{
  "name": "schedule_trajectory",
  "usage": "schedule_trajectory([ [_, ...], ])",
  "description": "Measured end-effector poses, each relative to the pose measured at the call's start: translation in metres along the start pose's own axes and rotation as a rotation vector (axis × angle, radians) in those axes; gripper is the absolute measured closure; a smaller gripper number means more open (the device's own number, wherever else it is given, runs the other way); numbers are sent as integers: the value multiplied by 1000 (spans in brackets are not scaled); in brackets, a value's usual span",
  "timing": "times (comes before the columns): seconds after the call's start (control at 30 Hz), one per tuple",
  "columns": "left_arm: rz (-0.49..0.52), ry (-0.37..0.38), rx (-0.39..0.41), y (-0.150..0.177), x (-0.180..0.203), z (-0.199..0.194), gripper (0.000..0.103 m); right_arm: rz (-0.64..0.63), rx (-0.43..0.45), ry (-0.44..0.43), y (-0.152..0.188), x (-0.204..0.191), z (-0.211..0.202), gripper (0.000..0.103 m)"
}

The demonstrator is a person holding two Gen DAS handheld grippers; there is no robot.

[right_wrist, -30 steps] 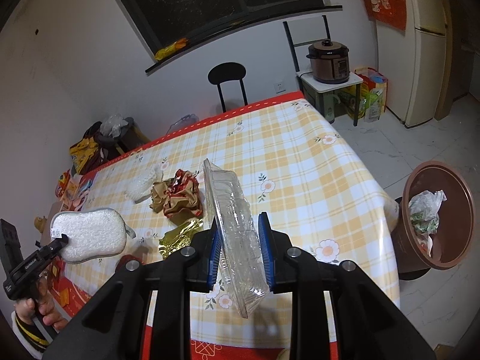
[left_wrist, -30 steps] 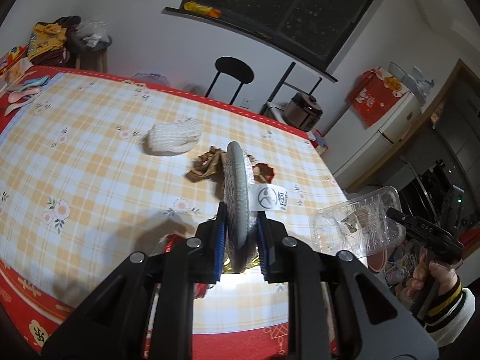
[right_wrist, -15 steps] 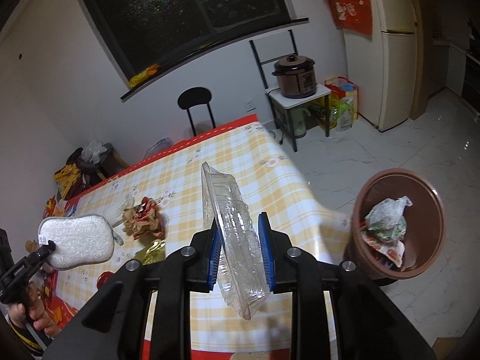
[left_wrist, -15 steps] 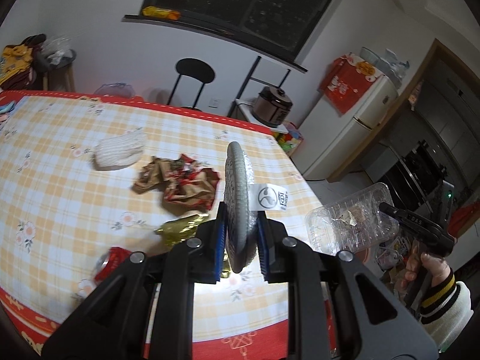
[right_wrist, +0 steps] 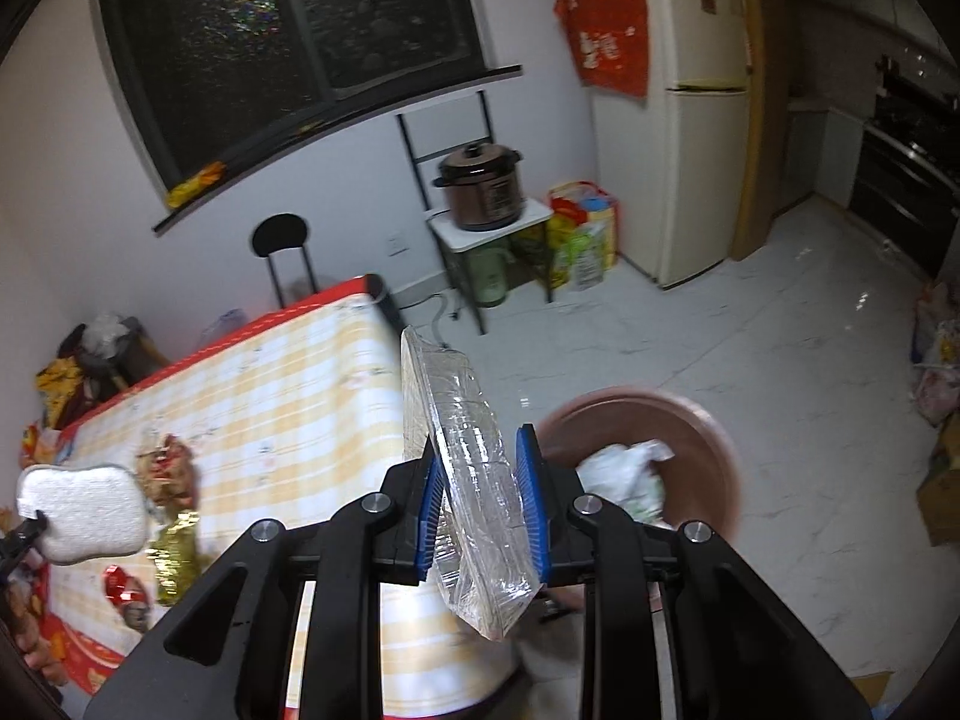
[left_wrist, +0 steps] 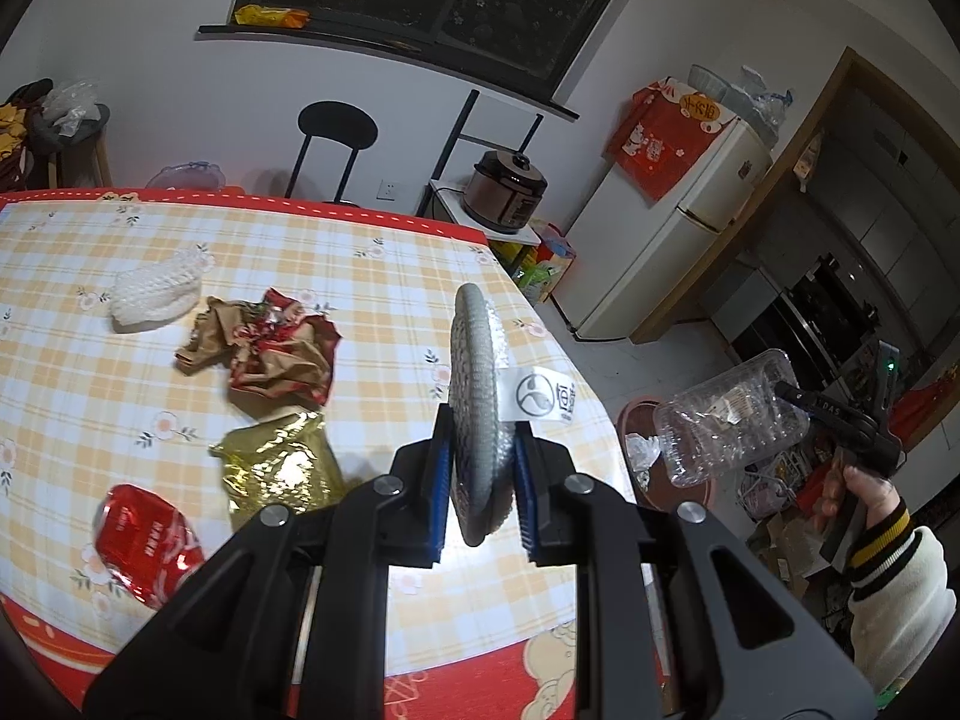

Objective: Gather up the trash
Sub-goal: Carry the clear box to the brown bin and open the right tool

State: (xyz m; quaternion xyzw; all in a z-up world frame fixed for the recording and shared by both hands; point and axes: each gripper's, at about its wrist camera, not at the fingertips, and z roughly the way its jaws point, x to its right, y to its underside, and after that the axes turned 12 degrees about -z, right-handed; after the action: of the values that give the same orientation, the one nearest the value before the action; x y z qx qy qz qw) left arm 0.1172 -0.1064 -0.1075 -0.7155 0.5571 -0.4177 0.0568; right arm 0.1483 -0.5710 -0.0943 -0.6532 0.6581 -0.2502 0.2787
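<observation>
My left gripper (left_wrist: 479,486) is shut on a grey sponge pad (left_wrist: 475,384) with a white label, held on edge above the table's near right corner. The pad also shows at the left of the right wrist view (right_wrist: 81,513). My right gripper (right_wrist: 480,501) is shut on a clear plastic container (right_wrist: 465,468), held just left of the brown trash bin (right_wrist: 705,450), which holds white bags. The container also shows in the left wrist view (left_wrist: 729,417), over the bin (left_wrist: 639,420).
On the checked table (left_wrist: 372,276) lie a white foam net (left_wrist: 157,294), crumpled brown-red paper (left_wrist: 264,348), a gold wrapper (left_wrist: 279,468) and a red packet (left_wrist: 144,540). A black chair (left_wrist: 336,138), a rice cooker (right_wrist: 480,186) and a fridge (right_wrist: 678,108) stand beyond.
Both grippers have swung right with their loads. The right gripper and container moved off the table toward the trash bin, which is now close on its right.
</observation>
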Motion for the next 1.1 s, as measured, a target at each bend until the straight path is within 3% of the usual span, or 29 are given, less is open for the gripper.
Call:
schedule_trajectory([
  [0.27,3,-34,-7,13,21,15,82,-33,-44,51,5,44,28,78],
  [0.5,9,-66,-16,19,32,23,82,-32,-99,47,14,58,59,78],
  [0.53,11,-69,-17,20,33,24,82,-32,-114,38,15,60,64,72],
  [0.57,14,-70,-19,20,35,25,82,-32,-125,34,16,61,67,58],
  [0.8,63,-52,-39,16,54,34,82,12,-56,53,13,71,50,22],
  [0.87,78,-38,-49,16,62,38,82,32,-13,67,11,74,36,5],
  [1.1,165,47,-102,13,102,62,82,34,124,133,5,71,-24,5],
])
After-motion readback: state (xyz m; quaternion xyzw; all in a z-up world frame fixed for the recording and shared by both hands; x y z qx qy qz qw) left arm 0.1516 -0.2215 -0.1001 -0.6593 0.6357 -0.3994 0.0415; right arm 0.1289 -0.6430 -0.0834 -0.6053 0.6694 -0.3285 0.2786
